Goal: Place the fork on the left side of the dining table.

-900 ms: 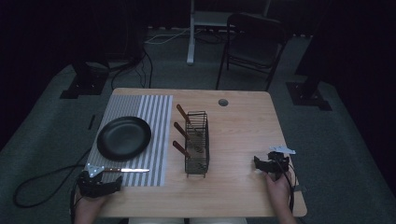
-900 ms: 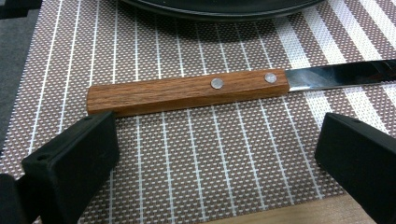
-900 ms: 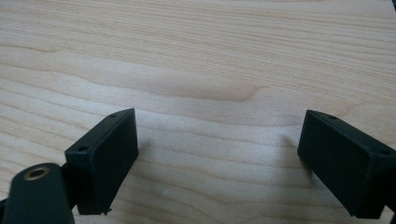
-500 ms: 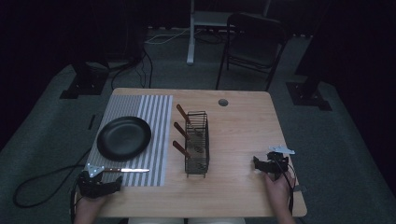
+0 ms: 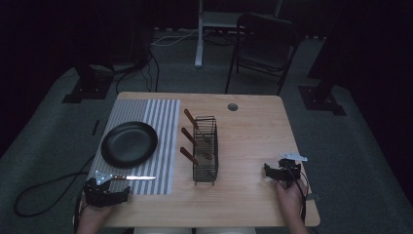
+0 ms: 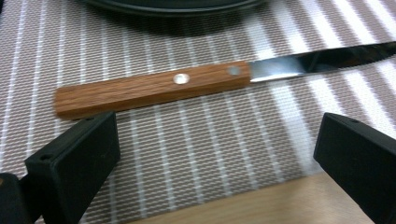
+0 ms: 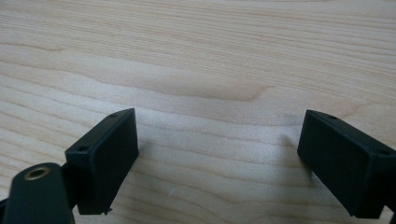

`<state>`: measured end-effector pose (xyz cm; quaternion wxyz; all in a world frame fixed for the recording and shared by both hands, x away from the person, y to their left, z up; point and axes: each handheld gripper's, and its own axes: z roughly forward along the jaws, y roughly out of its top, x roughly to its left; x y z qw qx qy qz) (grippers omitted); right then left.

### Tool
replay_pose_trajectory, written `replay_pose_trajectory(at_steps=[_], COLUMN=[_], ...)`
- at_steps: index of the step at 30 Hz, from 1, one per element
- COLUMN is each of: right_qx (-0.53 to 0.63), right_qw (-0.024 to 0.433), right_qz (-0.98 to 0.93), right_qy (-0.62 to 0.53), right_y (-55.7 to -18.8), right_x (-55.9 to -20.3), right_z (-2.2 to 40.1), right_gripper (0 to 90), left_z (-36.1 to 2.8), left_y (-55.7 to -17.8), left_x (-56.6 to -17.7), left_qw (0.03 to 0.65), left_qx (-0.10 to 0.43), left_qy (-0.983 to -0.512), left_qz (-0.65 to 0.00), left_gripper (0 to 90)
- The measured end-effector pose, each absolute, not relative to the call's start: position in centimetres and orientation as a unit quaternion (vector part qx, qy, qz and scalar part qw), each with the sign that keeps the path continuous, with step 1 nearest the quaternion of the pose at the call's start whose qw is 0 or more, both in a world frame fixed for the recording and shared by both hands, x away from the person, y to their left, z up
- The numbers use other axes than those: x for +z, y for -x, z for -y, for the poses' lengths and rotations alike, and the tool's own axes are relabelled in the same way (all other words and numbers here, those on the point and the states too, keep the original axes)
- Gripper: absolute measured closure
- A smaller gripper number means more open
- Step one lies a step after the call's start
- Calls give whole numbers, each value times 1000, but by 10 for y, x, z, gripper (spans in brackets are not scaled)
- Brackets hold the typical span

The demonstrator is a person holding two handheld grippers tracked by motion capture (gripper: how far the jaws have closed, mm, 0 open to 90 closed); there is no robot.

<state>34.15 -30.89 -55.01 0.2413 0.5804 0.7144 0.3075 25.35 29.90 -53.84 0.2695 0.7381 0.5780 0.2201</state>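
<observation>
Reaching for the wooden-handled knife (image 6: 154, 87), I have my left gripper (image 6: 215, 154) spread wide with nothing in it, hovering just short of the handle. The knife lies flat on the striped placemat (image 5: 165, 146), close to its near edge, just in front of the black plate (image 5: 129, 144), blade pointing toward the wire caddy (image 5: 205, 151). I judge the best grip is across the handle near its rivets, jaws squared either side, then closing gently. My right gripper (image 7: 215, 158) rests released over the bare table (image 5: 253, 126).

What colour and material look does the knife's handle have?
Reddish-brown wood grain with two silver rivets; the knife handle shows best in the left gripper view.
</observation>
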Motion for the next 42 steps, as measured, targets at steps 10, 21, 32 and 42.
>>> replay_pose_trajectory(at_steps=[10, 21, 32, 42], right_qx=[307, 308, 308, 307], right_qw=[241, 241, 241, 242], right_qz=[-714, -714, -714, -715], right_qy=[-580, -581, -581, -580], right_y=[-341, -341, -341, -341], right_x=[-550, -550, -550, -550], right_z=[309, 309, 309, 309], right_gripper=[119, 119, 119, 119], left_z=[-283, -262, -229, -207], left_y=[-252, -252, -255, -261], left_x=[-527, -511, -489, -472], left_qw=[301, 334, 352, 368], left_qx=[196, 180, 180, 173], left_qy=[-750, -761, -780, -793], left_qz=[-556, -527, -485, -453], left_gripper=[24, 24, 41, 41])
